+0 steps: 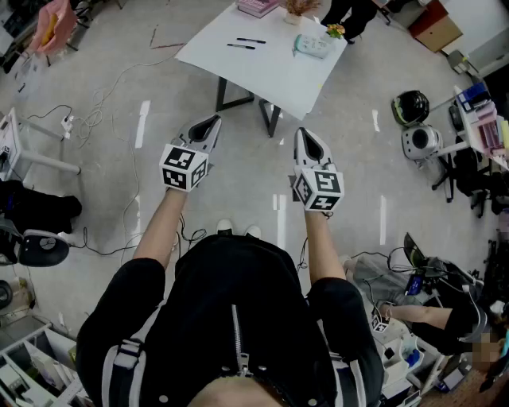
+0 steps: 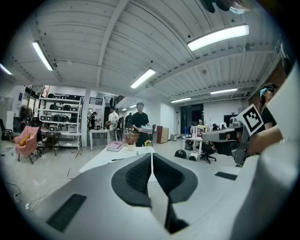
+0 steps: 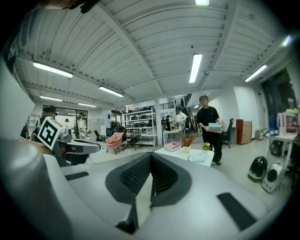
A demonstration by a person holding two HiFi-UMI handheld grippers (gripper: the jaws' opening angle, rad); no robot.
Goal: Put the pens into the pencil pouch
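Observation:
Two dark pens (image 1: 246, 44) lie on a white table (image 1: 270, 71) at the far side of the head view, with a pale green pencil pouch (image 1: 312, 46) to their right. My left gripper (image 1: 211, 123) and right gripper (image 1: 304, 136) hang in the air over the floor, well short of the table, both shut with nothing between the jaws. In the left gripper view the left gripper (image 2: 151, 155) points level at the table (image 2: 101, 161). From the right gripper (image 3: 151, 157) the pouch (image 3: 197, 157) shows on the table top.
A pink book (image 1: 256, 7) and a small plant (image 3: 186, 140) stand at the table's far edge. A person (image 3: 209, 126) carrying a box walks behind it. Cables (image 1: 111, 95) trail over the floor at left. Helmets (image 1: 410, 106) and chairs crowd the right side.

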